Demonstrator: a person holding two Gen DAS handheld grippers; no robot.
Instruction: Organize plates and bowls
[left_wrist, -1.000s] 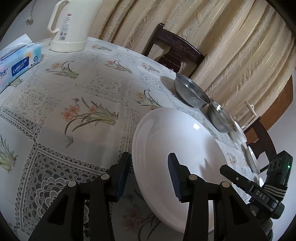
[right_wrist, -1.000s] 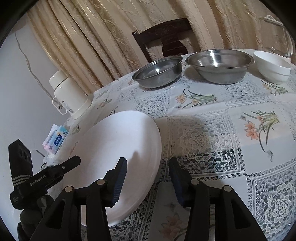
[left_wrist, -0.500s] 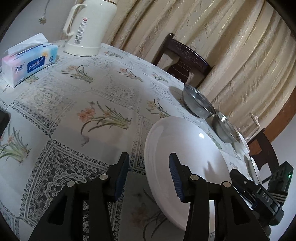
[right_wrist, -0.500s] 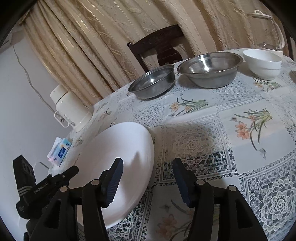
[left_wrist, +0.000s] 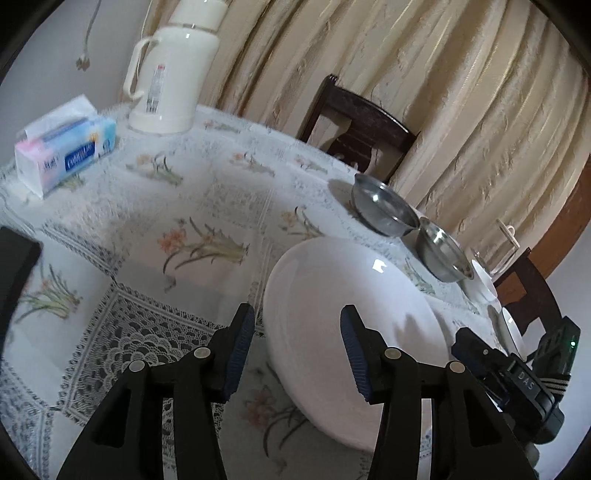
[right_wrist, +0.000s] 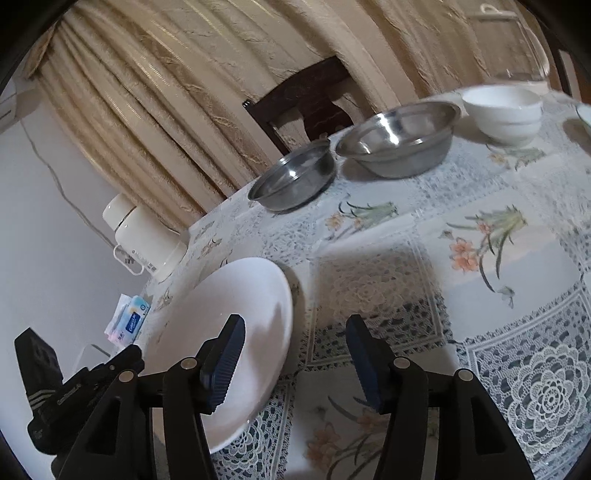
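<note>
- Both claws had drawn back from the white plate (left_wrist: 343, 317) since a second earlier: then the left claw (left_wrist: 297, 349) straddled its near rim, and now its fingers stood wider apart, with the rim showing in the gap between them.
- That plate lay flat on the surface (left_wrist: 207, 206), empty, near the front edge, between the two claws.
- Neither claw held or touched anything; the right claw (right_wrist: 295, 354) stood wide open too, its left finger (right_wrist: 223, 363) in front of the plate's right edge and its other finger over bare lace cloth.
- Beyond the plate stood two steel bowls, the smaller steel bowl (right_wrist: 293, 179) and the larger steel bowl (right_wrist: 400, 138) just beside each other, near the far edge.
- Right of them sat stacked white bowls (right_wrist: 504, 112), with a glass jug (right_wrist: 517, 48) behind.
- At the far left stood a cream thermos (left_wrist: 173, 74) and a tissue box (left_wrist: 64, 144).
- A dark chair (left_wrist: 354, 125) and beige curtains (left_wrist: 461, 92) closed the background.
</note>
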